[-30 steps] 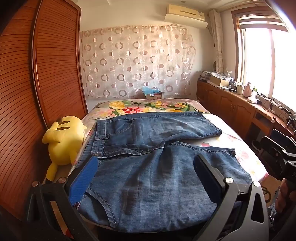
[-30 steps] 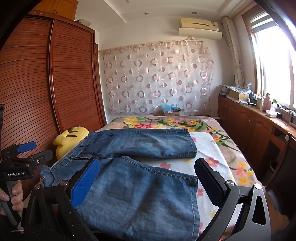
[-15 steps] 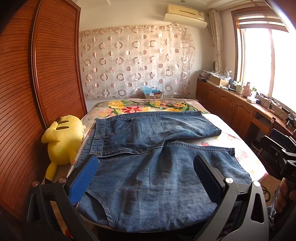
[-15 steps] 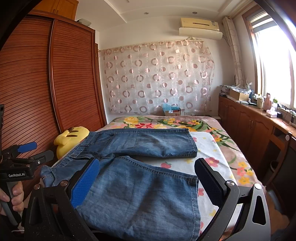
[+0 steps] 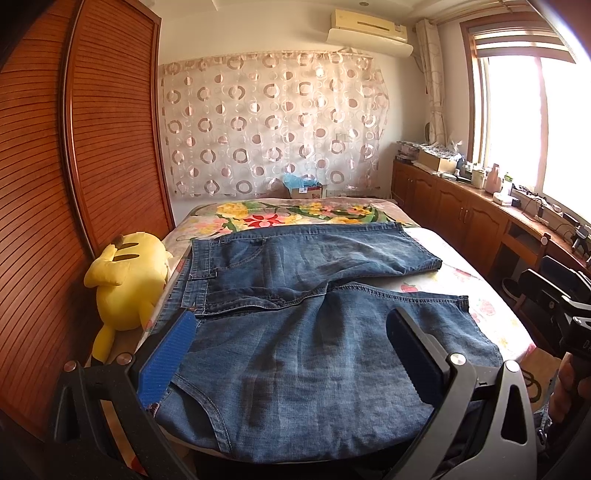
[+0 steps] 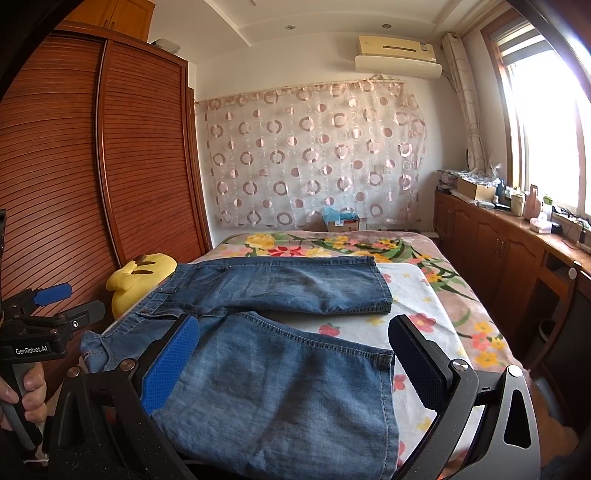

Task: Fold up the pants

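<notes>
almost nothing has moved since the earlier frames: both views sit a touch differently, while the denim lies as it did. left hand-held gripper (image 5: 291, 354) hovers at the near edge of the bed with its jaws spread wide, gripping nothing; its blue ribbed pad (image 5: 168, 356) at 9 o'clock overlaps the waistband side of the jeans in the picture, though contact cannot be told. right hand-held gripper (image 6: 295, 356) is likewise fully spread and holds nothing, its blue textured pad (image 6: 171, 363) at 9 o'clock and dark pad at 3 o'clock framing the nearer leg. in the right view the left tool appears at 9 o'clock, gripped by the person's hand (image 6: 26, 391). the jeans (image 5: 306, 347) are faded blue denim with stitched seams, spread flat across the bed (image 5: 484, 291), waistband toward 9 o'clock, hems toward 3 o'clock, the two legs parting in a v with the farther leg at 12 o'clock. the bed wears a floral sheet. a yellow plush toy (image 5: 125, 273) sits just beside the waistband against a slatted wooden wardrobe (image 5: 110, 140). a circle-patterned curtain (image 5: 273, 125) hangs at 12 o'clock under an air conditioner (image 5: 369, 26), and a cluttered wooden counter (image 5: 476, 206) runs below the bright window at 3 o'clock.
</notes>
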Demonstrator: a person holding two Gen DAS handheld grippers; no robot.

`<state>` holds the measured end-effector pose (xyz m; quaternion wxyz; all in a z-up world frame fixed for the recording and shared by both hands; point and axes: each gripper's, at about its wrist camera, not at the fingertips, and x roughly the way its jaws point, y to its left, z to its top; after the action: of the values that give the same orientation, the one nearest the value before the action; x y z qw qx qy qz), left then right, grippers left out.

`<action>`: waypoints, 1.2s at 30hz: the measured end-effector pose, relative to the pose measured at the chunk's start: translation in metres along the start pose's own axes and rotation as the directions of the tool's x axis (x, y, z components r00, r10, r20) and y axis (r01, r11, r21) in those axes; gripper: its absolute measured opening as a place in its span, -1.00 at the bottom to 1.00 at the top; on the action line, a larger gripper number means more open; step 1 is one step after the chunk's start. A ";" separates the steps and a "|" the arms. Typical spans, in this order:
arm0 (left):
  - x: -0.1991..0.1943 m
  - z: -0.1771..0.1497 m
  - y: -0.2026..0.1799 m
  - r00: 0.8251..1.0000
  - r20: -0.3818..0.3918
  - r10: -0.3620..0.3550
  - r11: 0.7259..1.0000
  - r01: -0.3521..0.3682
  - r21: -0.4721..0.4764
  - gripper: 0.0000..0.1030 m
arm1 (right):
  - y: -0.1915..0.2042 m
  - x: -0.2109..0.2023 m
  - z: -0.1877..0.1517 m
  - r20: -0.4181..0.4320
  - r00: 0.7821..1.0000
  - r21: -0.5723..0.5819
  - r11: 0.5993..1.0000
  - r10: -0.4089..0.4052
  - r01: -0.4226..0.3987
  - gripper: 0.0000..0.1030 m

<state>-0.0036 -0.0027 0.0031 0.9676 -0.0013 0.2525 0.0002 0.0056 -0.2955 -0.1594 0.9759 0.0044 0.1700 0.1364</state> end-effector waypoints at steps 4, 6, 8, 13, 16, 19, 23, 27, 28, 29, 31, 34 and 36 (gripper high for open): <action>0.000 0.000 0.000 1.000 0.000 0.001 1.000 -0.001 0.000 1.00 | 0.000 0.000 0.000 0.001 1.000 0.002 1.000 -0.001 0.001 0.98; 0.000 0.000 0.000 1.000 0.001 0.000 1.000 0.000 0.001 1.00 | 0.000 0.001 0.000 0.002 1.000 0.002 1.000 -0.001 0.001 0.98; -0.001 0.000 0.000 1.000 0.002 0.000 1.000 0.000 0.001 1.00 | 0.000 0.001 0.000 0.003 1.000 0.002 1.000 -0.001 0.001 0.98; 0.002 0.000 -0.004 1.000 0.002 0.000 1.000 0.000 0.001 1.00 | 0.000 0.001 0.000 0.003 1.000 0.003 1.000 -0.001 0.001 0.98; 0.002 0.000 -0.004 1.000 0.003 0.002 1.000 -0.002 0.002 1.00 | 0.000 0.001 0.000 0.004 1.000 0.003 1.000 -0.001 0.001 0.98; 0.001 0.000 -0.004 1.000 0.002 0.000 1.000 0.000 0.001 1.00 | -0.001 0.000 0.000 0.006 1.000 0.004 1.000 -0.001 0.001 0.98; 0.001 0.000 -0.005 1.000 0.005 0.000 1.000 0.000 0.003 1.00 | -0.001 0.000 0.000 0.007 1.000 0.003 1.000 0.000 0.000 0.98; 0.000 0.001 -0.004 1.000 0.004 -0.001 1.000 0.001 0.003 1.00 | -0.001 0.000 0.000 0.007 1.000 0.003 1.000 -0.002 0.002 0.98; 0.000 0.001 -0.004 1.000 0.004 0.000 1.000 0.000 0.003 1.00 | -0.001 0.000 0.000 0.007 1.000 0.003 1.000 -0.002 0.002 0.98; -0.001 0.001 -0.005 1.000 0.004 0.000 1.000 0.000 0.004 1.00 | -0.001 0.000 0.000 0.008 1.000 0.003 1.000 -0.001 0.001 0.98; -0.001 0.001 -0.004 1.000 0.005 0.000 1.000 0.000 0.003 1.00 | -0.001 0.000 0.000 0.007 1.000 0.003 1.000 -0.002 0.002 0.98; -0.001 0.001 -0.005 1.000 0.005 0.001 1.000 -0.001 0.004 1.00 | -0.001 0.000 0.000 0.007 1.000 0.003 1.000 -0.001 0.001 0.98; -0.001 0.001 -0.005 1.000 0.004 0.000 1.000 0.000 0.003 1.00 | -0.001 0.000 0.000 0.008 1.000 0.003 1.000 -0.001 0.001 0.98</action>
<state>-0.0040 -0.0077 0.0042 0.9682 0.0002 0.2504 -0.0003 0.0062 -0.2965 -0.1597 0.9767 0.0064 0.1665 0.1355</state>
